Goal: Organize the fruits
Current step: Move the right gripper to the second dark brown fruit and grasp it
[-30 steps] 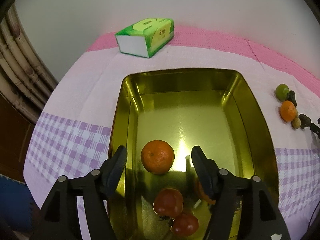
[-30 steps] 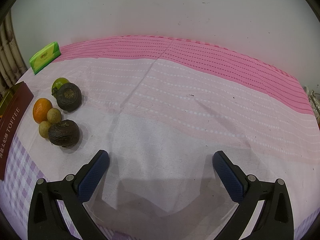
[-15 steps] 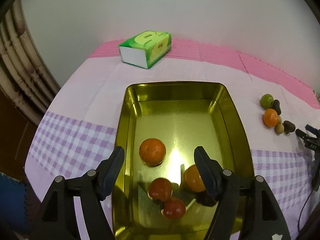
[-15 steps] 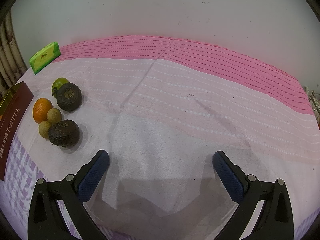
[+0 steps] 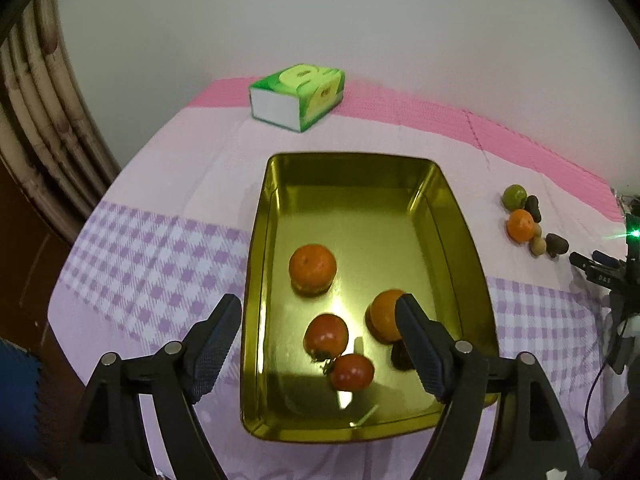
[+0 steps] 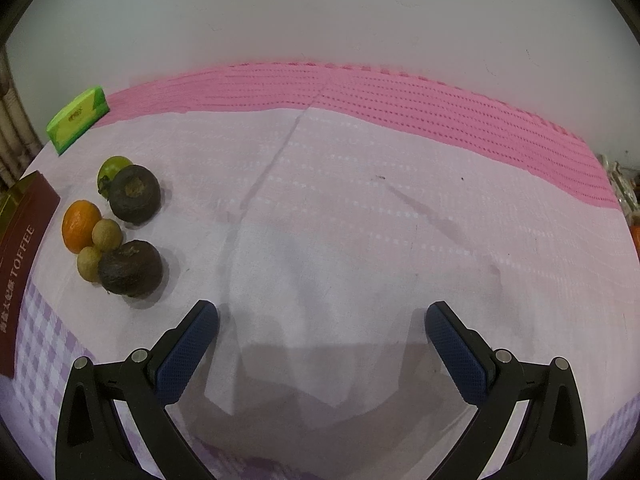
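Note:
A gold tin tray (image 5: 360,208) lies on the tablecloth and holds two oranges (image 5: 313,269), two red tomatoes (image 5: 326,334) and a dark fruit partly hidden by my left finger. My left gripper (image 5: 318,322) is open and empty, above the tray's near end. A fruit cluster lies on the cloth right of the tray: a green fruit (image 6: 114,168), an orange (image 6: 80,226), two small tan fruits (image 6: 106,234) and two dark fruits (image 6: 130,268). My right gripper (image 6: 322,328) is open and empty over bare cloth, right of the cluster.
A green tissue box (image 5: 298,94) stands at the back near the wall; it also shows in the right wrist view (image 6: 76,118). The tray's maroon side (image 6: 20,268) shows at left. Bamboo furniture (image 5: 36,120) stands left of the table. A cable (image 5: 600,376) hangs at right.
My left gripper has drawn back and up from the tray, so more of the tray and its fruit shows. The right gripper has not moved.

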Demonstrator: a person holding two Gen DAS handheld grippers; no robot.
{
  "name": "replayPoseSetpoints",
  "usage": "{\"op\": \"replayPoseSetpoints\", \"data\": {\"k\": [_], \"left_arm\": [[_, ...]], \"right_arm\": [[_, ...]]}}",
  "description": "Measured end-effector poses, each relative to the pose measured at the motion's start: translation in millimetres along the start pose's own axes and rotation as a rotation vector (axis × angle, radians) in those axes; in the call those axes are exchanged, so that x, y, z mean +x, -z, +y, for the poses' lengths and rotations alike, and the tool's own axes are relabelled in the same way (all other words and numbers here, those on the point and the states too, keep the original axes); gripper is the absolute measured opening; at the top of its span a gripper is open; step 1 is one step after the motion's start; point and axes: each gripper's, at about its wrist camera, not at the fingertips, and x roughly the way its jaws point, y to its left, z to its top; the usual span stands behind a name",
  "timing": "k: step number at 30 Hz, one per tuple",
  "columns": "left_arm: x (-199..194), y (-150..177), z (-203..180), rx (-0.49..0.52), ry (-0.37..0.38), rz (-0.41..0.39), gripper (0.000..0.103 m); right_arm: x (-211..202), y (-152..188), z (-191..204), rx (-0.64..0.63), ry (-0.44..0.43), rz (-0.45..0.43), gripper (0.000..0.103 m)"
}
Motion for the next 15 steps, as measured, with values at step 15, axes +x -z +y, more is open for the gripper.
{"op": "replayPoseSetpoints", "data": {"k": [15], "left_arm": [[-7.6, 8.1, 21.4, -0.037, -0.021, -0.022, 0.080]], "right_arm": [[-15.7, 20.5, 29.2, 0.020, 0.020, 0.027, 0.095]]}}
